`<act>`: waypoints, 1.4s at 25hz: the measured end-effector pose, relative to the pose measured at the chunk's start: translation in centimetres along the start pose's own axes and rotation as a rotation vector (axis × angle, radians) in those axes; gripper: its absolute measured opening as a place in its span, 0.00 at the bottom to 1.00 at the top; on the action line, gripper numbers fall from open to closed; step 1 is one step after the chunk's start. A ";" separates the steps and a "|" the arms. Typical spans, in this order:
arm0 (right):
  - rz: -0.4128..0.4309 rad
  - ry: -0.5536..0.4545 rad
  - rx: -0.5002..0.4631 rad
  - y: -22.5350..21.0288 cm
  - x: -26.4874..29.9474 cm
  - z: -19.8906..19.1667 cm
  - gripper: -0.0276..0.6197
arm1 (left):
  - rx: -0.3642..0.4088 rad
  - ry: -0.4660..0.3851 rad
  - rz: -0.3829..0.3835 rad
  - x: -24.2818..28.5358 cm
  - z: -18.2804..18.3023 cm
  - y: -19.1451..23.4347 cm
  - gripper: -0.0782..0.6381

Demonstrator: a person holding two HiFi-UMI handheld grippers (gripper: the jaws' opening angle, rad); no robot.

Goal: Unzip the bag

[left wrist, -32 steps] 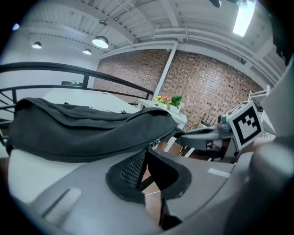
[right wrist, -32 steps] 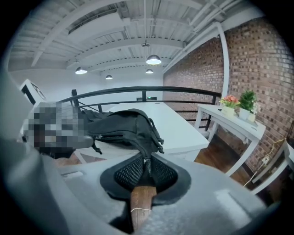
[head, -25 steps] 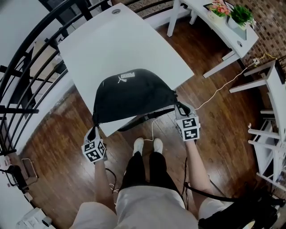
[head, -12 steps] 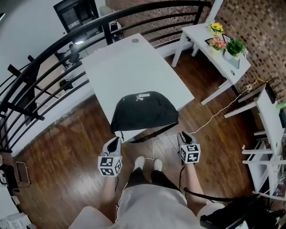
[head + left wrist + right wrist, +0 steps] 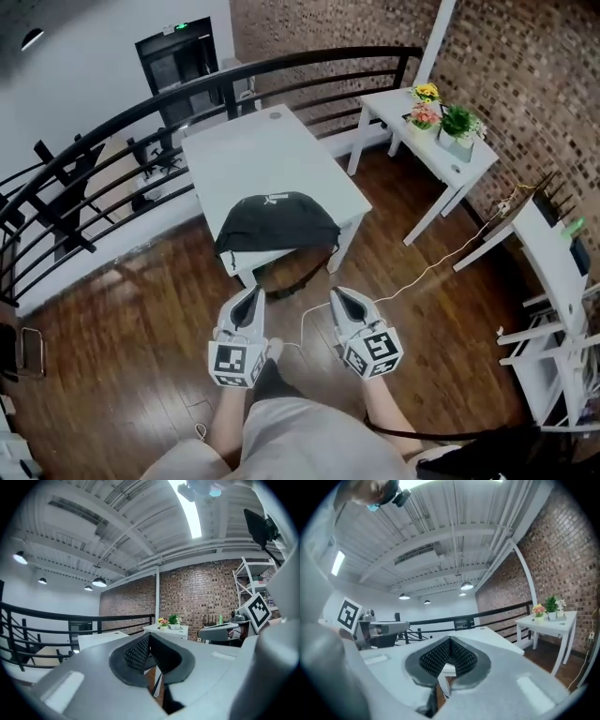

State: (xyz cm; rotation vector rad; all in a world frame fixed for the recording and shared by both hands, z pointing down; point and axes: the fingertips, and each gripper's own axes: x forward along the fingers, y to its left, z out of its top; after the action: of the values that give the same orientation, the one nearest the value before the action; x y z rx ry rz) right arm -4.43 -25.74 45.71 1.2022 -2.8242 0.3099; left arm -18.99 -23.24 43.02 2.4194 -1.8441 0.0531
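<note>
Two grippers are recorded, both clenched and empty. The left gripper (image 5: pixel 252 292) and the right gripper (image 5: pixel 339 294) are held side by side over the wooden floor (image 5: pixel 131 328), on the person's side of the white table (image 5: pixel 272 155) and well apart from the bag (image 5: pixel 277 223). In each gripper view the jaws are seen pressed together with nothing between them. The black bag is found at the table's near edge, with its strap (image 5: pixel 286 281) hanging below. The zip's condition cannot be made out.
</note>
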 end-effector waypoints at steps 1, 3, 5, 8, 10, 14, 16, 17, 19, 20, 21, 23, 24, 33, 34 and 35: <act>0.000 -0.022 -0.002 0.7 -2.6 0.6 0.03 | 0.000 -0.013 0.016 -2.2 0.4 -2.0 0.13; 0.003 -0.049 0.003 2.2 -7.4 1.0 0.03 | -0.007 -0.017 0.020 -5.8 0.4 -5.9 0.13; -0.017 -0.050 0.029 3.3 -10.8 0.8 0.03 | -0.003 0.018 -0.018 -7.7 0.0 -8.9 0.13; -0.019 -0.029 0.058 4.7 -13.3 0.6 0.03 | 0.019 0.040 -0.035 -10.0 0.9 -11.4 0.13; -0.024 -0.011 -0.006 4.9 -14.6 0.9 0.03 | 0.055 0.012 -0.023 -11.8 1.9 -13.9 0.13; -0.075 -0.024 -0.054 5.7 -18.1 1.3 0.03 | 0.077 -0.036 -0.087 -15.3 2.4 -19.1 0.13; -0.075 -0.044 -0.068 7.0 -18.3 1.8 0.03 | 0.075 -0.059 -0.098 -16.0 2.9 -18.7 0.13; -0.072 -0.047 -0.078 7.7 -18.1 2.1 0.03 | 0.076 -0.067 -0.096 -16.1 3.2 -18.2 0.13; -0.067 -0.045 -0.090 8.9 -17.9 2.5 0.03 | 0.068 -0.075 -0.082 -16.7 4.0 -17.2 0.13; -0.066 -0.041 -0.094 9.4 -17.9 2.3 0.03 | 0.062 -0.078 -0.074 -17.2 4.1 -16.8 0.13; -0.066 -0.035 -0.098 9.8 -17.8 2.1 0.03 | 0.060 -0.082 -0.068 -17.5 4.1 -16.4 0.13; -0.067 -0.023 -0.102 10.5 -17.5 1.8 0.03 | 0.062 -0.084 -0.063 -18.0 3.9 -15.5 0.13; -0.064 -0.019 -0.100 11.0 -17.4 1.8 0.03 | 0.060 -0.083 -0.061 -18.4 3.9 -15.1 0.13; -0.056 -0.014 -0.109 13.3 -17.3 1.5 0.03 | 0.040 -0.090 -0.039 -20.8 3.6 -13.0 0.13; -0.059 -0.018 -0.110 13.7 -16.9 1.7 0.03 | 0.038 -0.094 -0.037 -21.0 3.8 -12.3 0.13; -0.059 -0.022 -0.111 14.1 -16.6 1.9 0.03 | 0.036 -0.096 -0.035 -21.1 4.0 -11.6 0.13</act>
State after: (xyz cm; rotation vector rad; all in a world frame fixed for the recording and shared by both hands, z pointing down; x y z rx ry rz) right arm -3.05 -4.85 39.43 1.2706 -2.7758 0.1361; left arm -13.60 -0.33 36.57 2.5201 -1.8538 -0.0337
